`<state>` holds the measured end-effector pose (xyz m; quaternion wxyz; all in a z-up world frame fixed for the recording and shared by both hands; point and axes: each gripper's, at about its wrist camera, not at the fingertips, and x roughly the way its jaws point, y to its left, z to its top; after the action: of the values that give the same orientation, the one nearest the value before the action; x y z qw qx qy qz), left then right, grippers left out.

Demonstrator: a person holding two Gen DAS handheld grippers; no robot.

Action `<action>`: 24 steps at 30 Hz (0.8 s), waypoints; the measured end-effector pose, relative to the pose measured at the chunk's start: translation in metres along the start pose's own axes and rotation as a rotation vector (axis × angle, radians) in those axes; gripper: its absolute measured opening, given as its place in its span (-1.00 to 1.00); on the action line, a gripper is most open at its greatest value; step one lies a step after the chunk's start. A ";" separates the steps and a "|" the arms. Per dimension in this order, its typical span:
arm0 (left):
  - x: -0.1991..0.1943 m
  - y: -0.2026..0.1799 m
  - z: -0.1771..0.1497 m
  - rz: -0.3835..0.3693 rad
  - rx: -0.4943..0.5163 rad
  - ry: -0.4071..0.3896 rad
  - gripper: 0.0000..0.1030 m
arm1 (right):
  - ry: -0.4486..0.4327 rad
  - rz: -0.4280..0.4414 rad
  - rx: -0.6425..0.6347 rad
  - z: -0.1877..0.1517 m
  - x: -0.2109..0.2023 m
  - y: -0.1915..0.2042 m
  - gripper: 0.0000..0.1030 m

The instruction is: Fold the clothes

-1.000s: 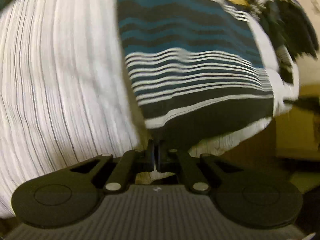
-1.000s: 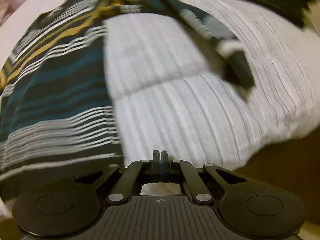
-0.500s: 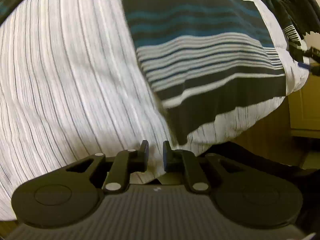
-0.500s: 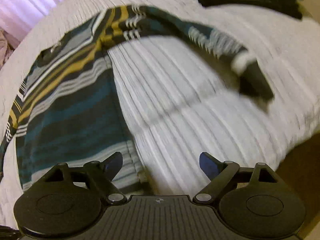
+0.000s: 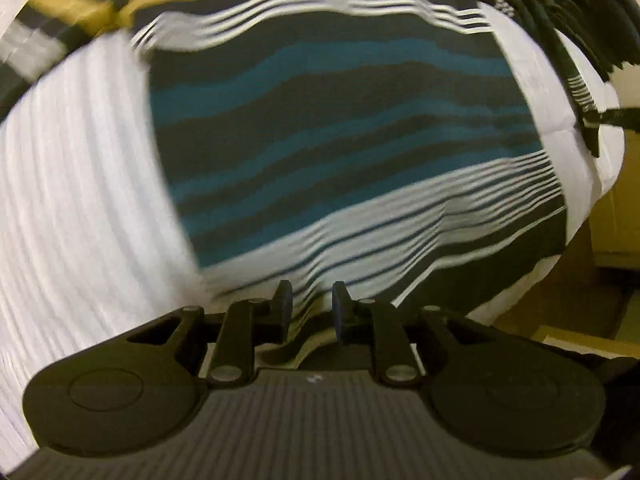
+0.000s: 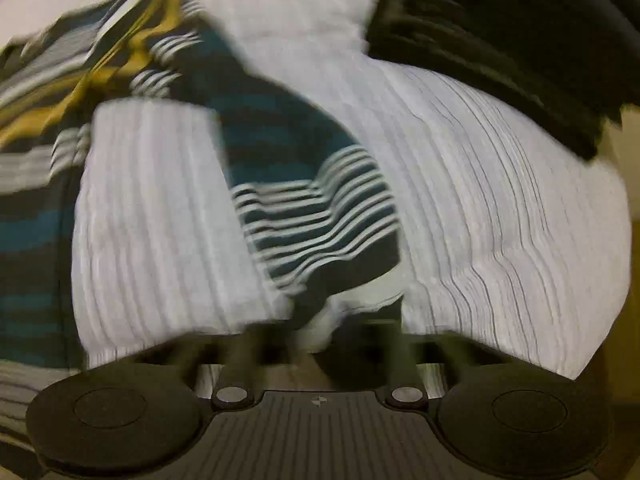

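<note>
A striped sweater (image 5: 340, 128) in black, teal, white and mustard lies spread on a white striped bedspread (image 5: 80, 208). My left gripper (image 5: 310, 306) is open a little, its fingers just over the sweater's bottom hem, holding nothing. In the right wrist view the sweater's sleeve (image 6: 304, 200) runs toward me and its dark cuff (image 6: 344, 280) lies at my right gripper (image 6: 320, 332). That gripper is blurred by motion and its fingertips are hidden among the cuff. The sweater's body (image 6: 36, 200) lies at the left.
A pile of dark clothes (image 6: 520, 40) sits at the far right of the bed; it also shows in the left wrist view (image 5: 580, 20). The bed's edge (image 5: 568, 256) drops off at the right to yellowish furniture (image 5: 616, 220).
My left gripper let go of the hem, opened and moved right over the sweater's body. My right gripper opened wide, then swung onto the sleeve cuff.
</note>
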<state>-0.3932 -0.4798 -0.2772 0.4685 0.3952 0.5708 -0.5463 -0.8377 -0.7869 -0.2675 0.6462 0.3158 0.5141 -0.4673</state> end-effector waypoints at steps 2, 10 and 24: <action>-0.001 -0.011 0.019 -0.008 0.030 -0.009 -0.67 | -0.037 0.024 0.058 0.010 -0.016 -0.019 -0.89; -0.001 -0.049 0.067 -0.029 0.116 -0.038 -0.66 | -0.287 -0.040 0.322 0.096 -0.065 -0.112 -0.88; -0.013 -0.039 0.034 0.014 0.012 -0.035 -0.53 | -0.209 0.018 0.432 0.052 -0.010 -0.071 0.72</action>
<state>-0.4238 -0.5166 -0.2538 0.4798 0.3923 0.5563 -0.5535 -0.8849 -0.8563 -0.2384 0.6176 0.4013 0.3297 -0.5906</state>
